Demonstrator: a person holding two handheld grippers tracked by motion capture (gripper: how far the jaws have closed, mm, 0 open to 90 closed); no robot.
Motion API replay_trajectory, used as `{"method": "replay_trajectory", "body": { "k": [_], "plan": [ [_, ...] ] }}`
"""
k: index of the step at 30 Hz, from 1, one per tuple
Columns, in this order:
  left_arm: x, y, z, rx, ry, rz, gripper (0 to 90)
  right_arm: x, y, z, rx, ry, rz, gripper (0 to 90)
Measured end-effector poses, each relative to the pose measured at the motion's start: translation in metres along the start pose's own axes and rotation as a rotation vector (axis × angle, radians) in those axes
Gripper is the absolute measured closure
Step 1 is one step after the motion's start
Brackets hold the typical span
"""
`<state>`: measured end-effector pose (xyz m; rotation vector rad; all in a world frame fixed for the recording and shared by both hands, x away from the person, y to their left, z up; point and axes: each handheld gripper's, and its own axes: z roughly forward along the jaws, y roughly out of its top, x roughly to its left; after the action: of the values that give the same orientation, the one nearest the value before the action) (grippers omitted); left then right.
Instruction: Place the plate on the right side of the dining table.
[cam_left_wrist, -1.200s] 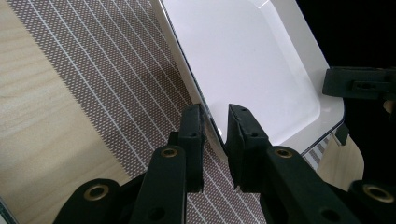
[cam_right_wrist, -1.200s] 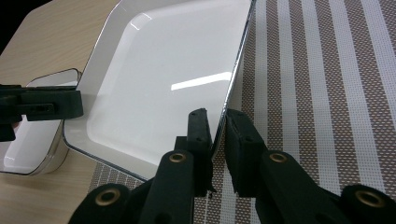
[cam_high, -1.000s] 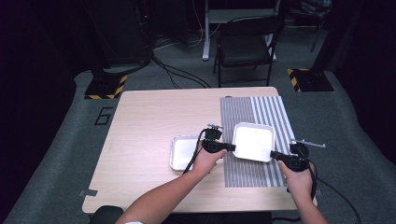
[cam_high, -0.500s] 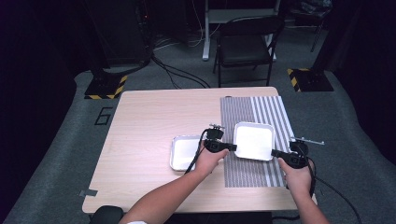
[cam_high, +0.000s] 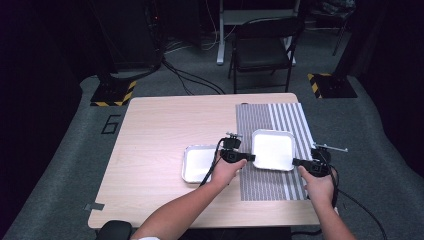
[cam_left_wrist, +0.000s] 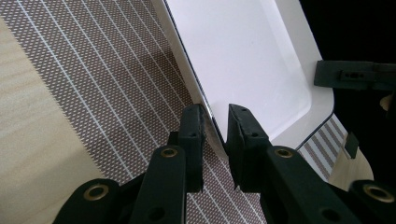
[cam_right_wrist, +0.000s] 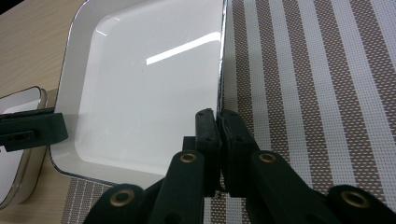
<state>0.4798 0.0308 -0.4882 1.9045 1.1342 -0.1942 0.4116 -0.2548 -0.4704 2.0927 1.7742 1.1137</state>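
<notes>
A white square tray (cam_high: 273, 149) sits over the striped placemat (cam_high: 270, 182), and both grippers hold it. My left gripper (cam_high: 250, 157) is shut on its left rim; in the left gripper view the jaws (cam_left_wrist: 215, 123) pinch the thin edge of the tray (cam_left_wrist: 247, 56). My right gripper (cam_high: 296, 161) is shut on the opposite rim. Its jaws (cam_right_wrist: 217, 121) have just been closing, with the rim of the tray (cam_right_wrist: 144, 79) between them. Each gripper view also shows the other gripper across the tray (cam_left_wrist: 355, 74) (cam_right_wrist: 32, 130). Whether the tray is lifted off the mat I cannot tell.
A second white tray (cam_high: 197, 162) lies on the bare wood just left of the placemat, close to my left hand; its corner (cam_right_wrist: 18, 140) is in the right gripper view. A folding chair (cam_high: 262, 50) stands beyond the table's far edge.
</notes>
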Motion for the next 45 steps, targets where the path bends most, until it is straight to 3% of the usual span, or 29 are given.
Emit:
{"method": "replay_trajectory", "body": {
  "k": [45],
  "plan": [
    [0.003, 0.002, 0.027, 0.019, 0.029, -0.017, 74.5, -0.024, 0.011, 0.021, 0.033, -0.001, -0.006, 87.5]
  ]
}}
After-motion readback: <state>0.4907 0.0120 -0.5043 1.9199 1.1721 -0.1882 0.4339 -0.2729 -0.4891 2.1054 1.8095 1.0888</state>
